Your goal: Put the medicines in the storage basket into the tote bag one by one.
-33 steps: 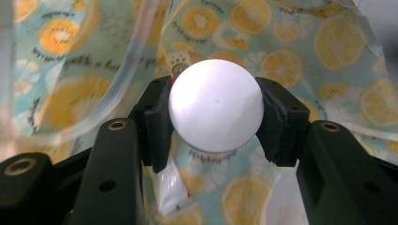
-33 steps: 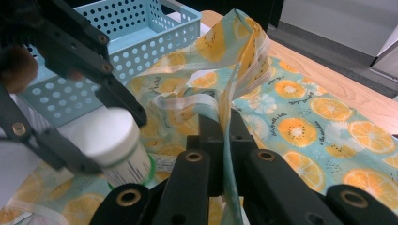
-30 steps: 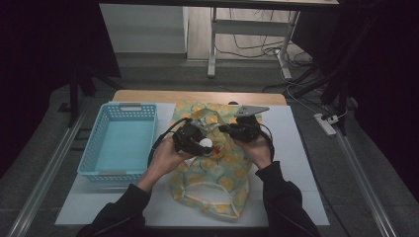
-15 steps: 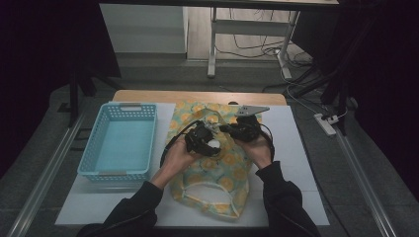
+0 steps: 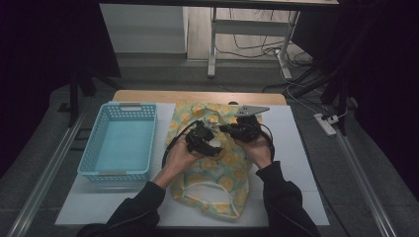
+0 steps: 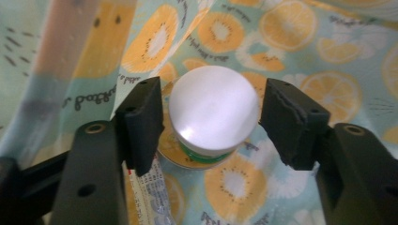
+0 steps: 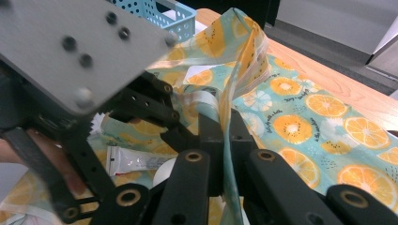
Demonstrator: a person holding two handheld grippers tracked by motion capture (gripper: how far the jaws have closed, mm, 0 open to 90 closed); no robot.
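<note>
a: high view first. where do things stand?
b: the bag [image 5: 213,168], fruit-printed cloth, lies on the white mat near the middle of the tabletop, its mouth toward the far edge. the blue basket [image 5: 120,142] sits at the left edge, apart from the bag. both hands meet over the bag's upper half; the left gripper [image 5: 206,141] points in under the lifted cloth, and the right gripper [image 5: 232,129] is just beside it toward the far right.

a: left gripper view?
b: a jar [image 6: 210,112] with a pale round lid stands upright inside the bag, straight ahead, centred between the jaws. the jaws have just been opening; they stand spread on either side of the lid, with a sliver of cloth showing at each pad, so i judge nothing is pinched. a clear sachet [image 6: 145,185] lies below the jar, by the left pad.

a: right gripper view?
b: its jaws are pressed together on the bag's rim [image 7: 229,122], holding that strip of cloth up so the mouth stays agape. the left gripper [image 7: 159,123] shows at left, reaching in.

a: what governs the next move?
b: the jar lies dead ahead of the left gripper, its axis upright, lid facing the camera. the left hand is the nearer; the right is occupied.
</note>
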